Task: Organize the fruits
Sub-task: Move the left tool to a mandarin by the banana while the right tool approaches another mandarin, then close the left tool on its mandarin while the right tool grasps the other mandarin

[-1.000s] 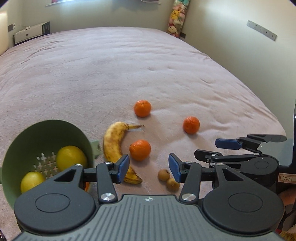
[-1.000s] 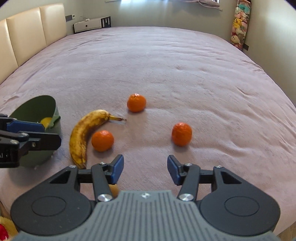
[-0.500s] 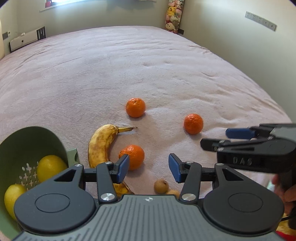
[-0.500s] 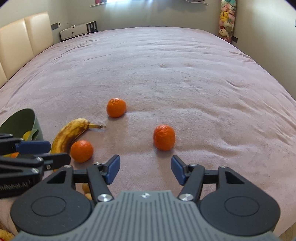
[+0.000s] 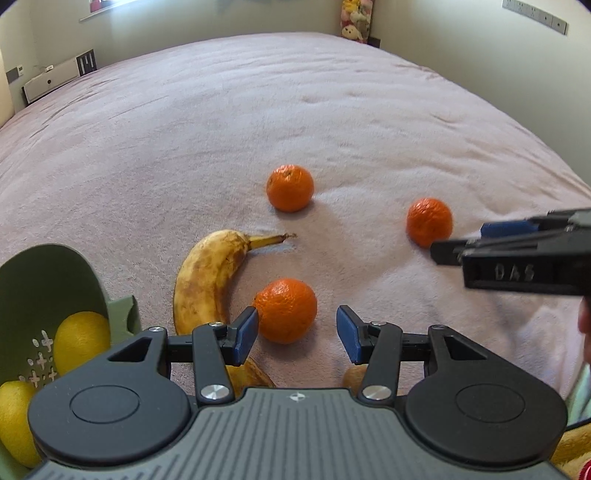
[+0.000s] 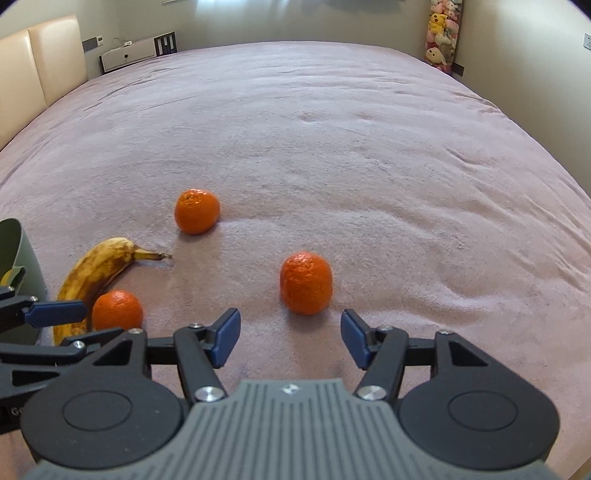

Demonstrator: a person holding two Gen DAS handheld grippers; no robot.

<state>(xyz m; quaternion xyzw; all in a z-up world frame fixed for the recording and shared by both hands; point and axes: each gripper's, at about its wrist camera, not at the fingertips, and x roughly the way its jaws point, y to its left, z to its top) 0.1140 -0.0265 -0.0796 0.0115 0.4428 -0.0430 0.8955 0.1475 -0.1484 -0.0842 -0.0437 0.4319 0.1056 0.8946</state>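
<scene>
Three oranges and a spotted banana [image 5: 207,273] lie on a pink bedspread. My left gripper [image 5: 297,334] is open, its jaws just short of the nearest orange [image 5: 286,310], which sits right of the banana. My right gripper [image 6: 290,338] is open just short of the right orange [image 6: 306,282], also in the left wrist view [image 5: 429,221]. The far orange [image 5: 290,187] lies beyond the banana stem. A green colander [image 5: 48,291] at the left holds two lemons [image 5: 83,339].
A small brown fruit [image 5: 352,376] shows under the left gripper's right finger. The bed [image 6: 332,129] stretches far ahead. A padded headboard [image 6: 40,70] is at the left, a low white unit [image 6: 129,55] and plush toys [image 6: 441,33] by the far wall.
Both grippers have moved forward toward the fruit. The left one now reaches the nearest orange; the right one has closed in on the right orange. The colander has slid toward the left edge.
</scene>
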